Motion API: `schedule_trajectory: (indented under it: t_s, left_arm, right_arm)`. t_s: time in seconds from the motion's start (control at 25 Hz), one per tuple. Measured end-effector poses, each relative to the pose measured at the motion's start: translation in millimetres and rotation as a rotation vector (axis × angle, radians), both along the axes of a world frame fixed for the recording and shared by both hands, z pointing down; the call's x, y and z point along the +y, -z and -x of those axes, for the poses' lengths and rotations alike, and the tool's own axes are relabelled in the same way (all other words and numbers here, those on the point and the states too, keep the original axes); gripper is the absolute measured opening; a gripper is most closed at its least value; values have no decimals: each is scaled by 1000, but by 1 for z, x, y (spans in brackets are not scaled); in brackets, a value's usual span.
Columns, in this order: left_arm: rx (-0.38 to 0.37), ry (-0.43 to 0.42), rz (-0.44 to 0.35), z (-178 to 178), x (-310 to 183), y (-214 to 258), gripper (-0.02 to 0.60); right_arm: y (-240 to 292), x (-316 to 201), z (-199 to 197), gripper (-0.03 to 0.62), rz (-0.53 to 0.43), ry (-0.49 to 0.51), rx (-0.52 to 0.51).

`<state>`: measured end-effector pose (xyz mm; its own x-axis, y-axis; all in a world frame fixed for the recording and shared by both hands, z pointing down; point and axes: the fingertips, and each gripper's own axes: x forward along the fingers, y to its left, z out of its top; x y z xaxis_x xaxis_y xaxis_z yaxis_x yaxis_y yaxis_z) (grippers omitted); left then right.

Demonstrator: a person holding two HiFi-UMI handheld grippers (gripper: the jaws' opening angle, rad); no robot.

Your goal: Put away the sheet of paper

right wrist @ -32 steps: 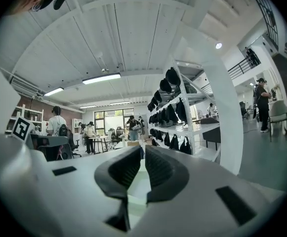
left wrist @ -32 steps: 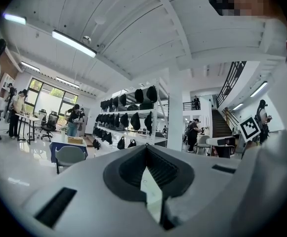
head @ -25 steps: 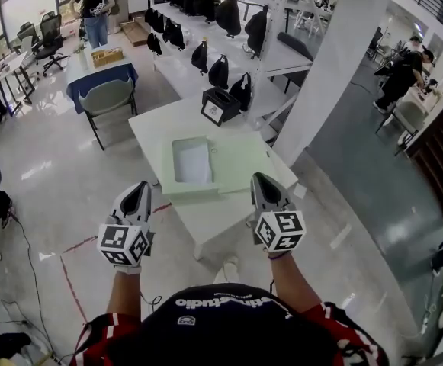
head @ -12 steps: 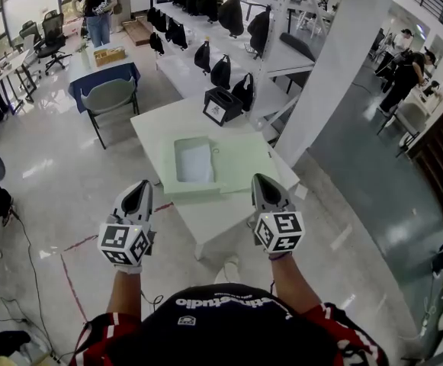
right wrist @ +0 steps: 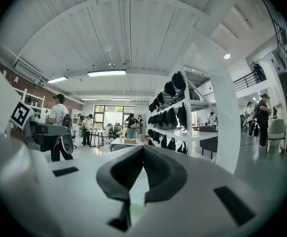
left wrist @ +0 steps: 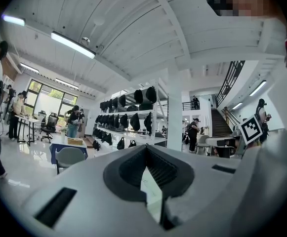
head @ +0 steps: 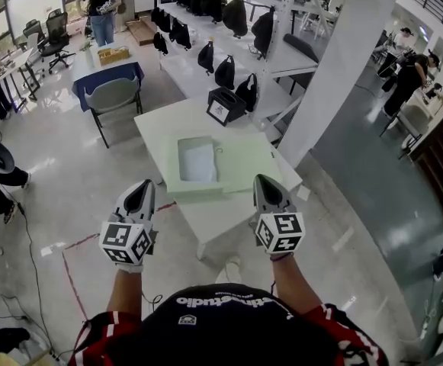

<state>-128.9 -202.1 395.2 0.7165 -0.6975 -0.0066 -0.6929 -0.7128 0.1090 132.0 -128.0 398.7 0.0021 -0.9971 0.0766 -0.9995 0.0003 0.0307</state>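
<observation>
Both grippers held their place short of the table (head: 229, 208), as a second earlier. The left gripper (head: 144, 184) was closed and empty; the right gripper (head: 261, 180) had just closed on nothing. The paper (head: 197, 161) lay unmoved in the green folder (head: 244, 162), well apart from both.

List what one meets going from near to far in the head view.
Left grey tool and right grey tool → white rectangular sheet of paper → small black box with white label → black bags on white metal rack.
</observation>
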Motion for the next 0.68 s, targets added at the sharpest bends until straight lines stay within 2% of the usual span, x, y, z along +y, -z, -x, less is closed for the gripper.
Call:
schedule_trajectory:
  t_s: [0.68]
  left_arm:
    - [3, 11, 7, 9, 1, -1, 5]
  right_arm:
    - [2, -3, 7, -3, 1, 17, -13]
